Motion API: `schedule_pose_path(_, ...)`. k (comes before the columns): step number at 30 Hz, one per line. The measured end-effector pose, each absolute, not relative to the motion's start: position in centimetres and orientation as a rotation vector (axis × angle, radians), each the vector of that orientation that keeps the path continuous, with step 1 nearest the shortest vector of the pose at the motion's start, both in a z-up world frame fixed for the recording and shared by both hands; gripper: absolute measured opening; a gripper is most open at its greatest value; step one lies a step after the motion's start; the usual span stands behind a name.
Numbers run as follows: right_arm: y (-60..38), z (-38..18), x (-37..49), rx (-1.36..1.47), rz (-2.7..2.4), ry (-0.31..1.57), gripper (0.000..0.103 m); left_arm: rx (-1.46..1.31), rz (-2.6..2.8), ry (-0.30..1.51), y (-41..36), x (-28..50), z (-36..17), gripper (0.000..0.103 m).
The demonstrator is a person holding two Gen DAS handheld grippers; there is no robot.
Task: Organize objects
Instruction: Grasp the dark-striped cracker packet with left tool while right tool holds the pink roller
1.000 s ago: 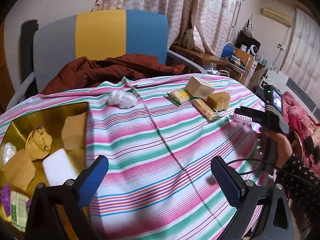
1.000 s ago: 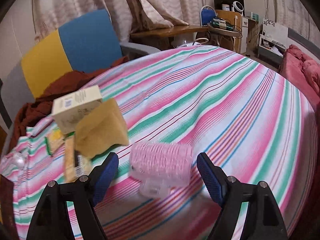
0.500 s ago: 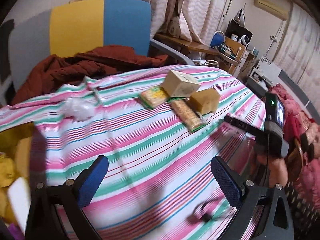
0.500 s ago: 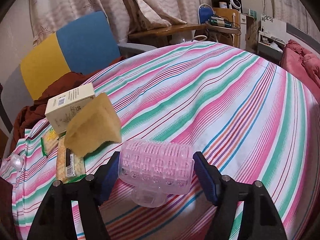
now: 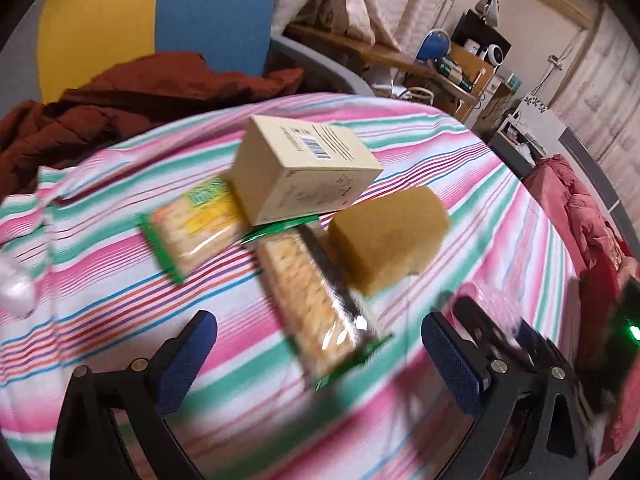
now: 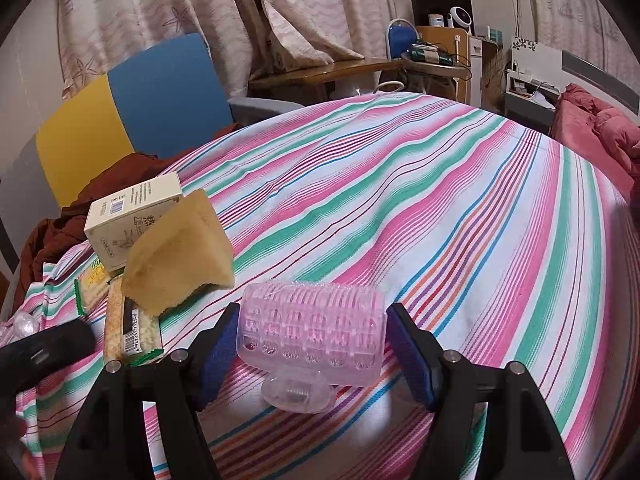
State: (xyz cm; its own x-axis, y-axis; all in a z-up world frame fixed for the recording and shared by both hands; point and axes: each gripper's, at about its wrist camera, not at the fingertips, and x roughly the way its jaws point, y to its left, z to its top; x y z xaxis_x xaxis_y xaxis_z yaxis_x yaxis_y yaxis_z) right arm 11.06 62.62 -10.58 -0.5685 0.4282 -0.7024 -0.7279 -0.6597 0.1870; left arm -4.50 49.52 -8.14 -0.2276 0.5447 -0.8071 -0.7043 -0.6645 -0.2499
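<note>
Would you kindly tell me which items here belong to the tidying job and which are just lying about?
Job:
- clear pink bristled plastic roller, between the right gripper pads
- tan sponge block
- cream cardboard box
- two green-edged cracker packets

Lying about:
- rust-brown jacket
- blue-and-yellow chair
- striped tablecloth

Pink translucent roller [image 6: 312,328], tan sponge [image 6: 176,256], cream box [image 6: 128,216], pink-green-white striped cloth [image 6: 440,208]

Both the left gripper [image 5: 318,356] and the right gripper [image 6: 312,348] are black angular frames whose two arms carry silver screw heads and end in blue, fine-textured pads [image 6: 218,354], the arms spreading toward seven and five o'clock in each wrist view.
</note>
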Motion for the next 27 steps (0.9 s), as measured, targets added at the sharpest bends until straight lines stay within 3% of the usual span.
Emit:
schedule_pose_path(4,62.8,-10.6,11.1,-0.815,2.216,0.614,0.074,-1.222,1.979,0.244,51.1,-5.5,-9.9,0.102)
schedule_pose_path(11,62.9,-10.6,11.1,-0.81,2.217,0.613,0.074,-1.046,1.951,0.349,48.1,-4.2,-9.8,0.061)
schedule_pose_path(12,63.0,-10.6,11.0,-0.81,2.217,0.612,0.074,-1.046,1.956,0.34,47.5,-4.2,-9.7,0.06)
schedule_pose_path(14,62.9,-10.6,10.9,-0.809,2.214,0.609,0.074,-1.04,1.988,0.329,46.5,-4.4,-9.5,0.061)
schedule_pose_path(16,62.9,-10.6,10.9,-0.81,2.213,0.607,0.074,-1.02,2.008,0.322,46.4,-4.4,-9.2,0.078)
schedule_pose_path(17,62.9,-10.5,10.9,-0.809,2.213,0.607,0.074,-1.007,2.013,0.324,46.6,-4.3,-9.0,0.094)
schedule_pose_path(18,62.9,-10.5,10.9,-0.809,2.214,0.608,0.074,-0.983,2.024,0.334,47.0,-4.3,-8.8,0.1)
schedule_pose_path(22,62.8,-10.5,10.8,-0.814,2.21,0.597,0.074,-0.928,2.022,0.471,49.5,-4.1,-9.2,0.099)
schedule_pose_path(23,62.8,-10.5,10.9,-0.814,2.21,0.594,0.074,-0.932,2.013,0.497,50.0,-4.3,-9.5,0.09)
schedule_pose_path(24,62.8,-10.5,10.8,-0.814,2.209,0.591,0.074,-0.947,1.998,0.51,50.2,-4.4,-9.9,0.067)
schedule_pose_path(25,62.8,-10.5,10.9,-0.814,2.209,0.589,0.074,-0.973,1.972,0.516,50.3,-4.6,-10.4,0.056)
schedule_pose_path(27,62.8,-10.5,10.9,-0.813,2.209,0.588,0.074,-0.965,1.971,0.487,49.9,-4.9,-10.3,0.047)
